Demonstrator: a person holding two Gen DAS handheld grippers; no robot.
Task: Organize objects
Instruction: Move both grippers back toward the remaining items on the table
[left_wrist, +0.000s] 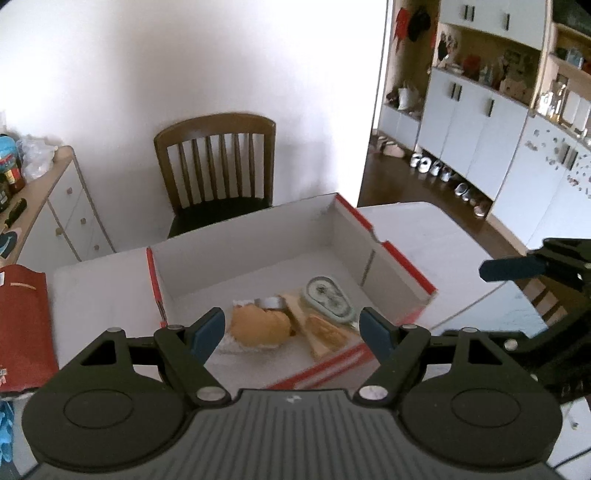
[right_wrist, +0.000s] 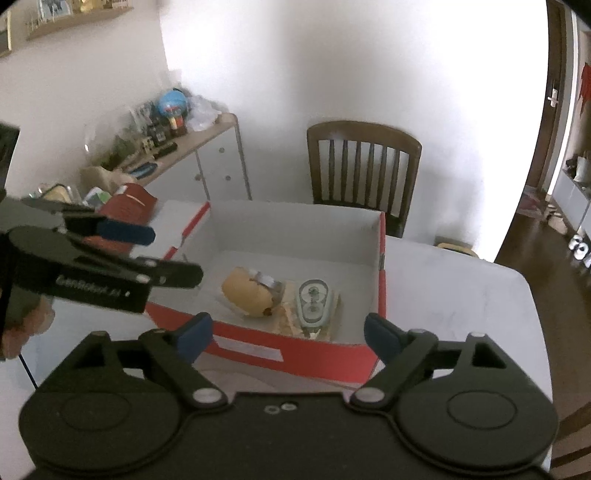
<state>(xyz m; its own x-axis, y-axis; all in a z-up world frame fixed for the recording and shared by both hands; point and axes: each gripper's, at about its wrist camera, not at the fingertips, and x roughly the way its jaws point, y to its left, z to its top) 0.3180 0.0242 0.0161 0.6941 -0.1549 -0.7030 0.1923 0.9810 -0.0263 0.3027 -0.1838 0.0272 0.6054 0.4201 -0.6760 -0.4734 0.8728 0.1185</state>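
An open red-and-white box (left_wrist: 402, 273) (right_wrist: 295, 354) stands on the white table. Inside lie a yellow plush toy (left_wrist: 260, 325) (right_wrist: 245, 291), a pale green correction-tape dispenser (left_wrist: 327, 297) (right_wrist: 313, 301), a small metal tin (left_wrist: 272, 302) (right_wrist: 267, 278) and wooden pieces (left_wrist: 325, 334). My left gripper (left_wrist: 293, 332) is open and empty, above the box's near edge. My right gripper (right_wrist: 288, 334) is open and empty, in front of the box's red side. The left gripper also shows in the right wrist view (right_wrist: 125, 251), at the box's left corner.
A red bag (left_wrist: 22, 325) (right_wrist: 125, 206) lies on the table left of the box. A wooden chair (left_wrist: 218, 166) (right_wrist: 364, 170) stands behind the table. A white sideboard (right_wrist: 207, 162) with clutter is at the left. Cabinets and shoes (left_wrist: 480, 140) are at the right.
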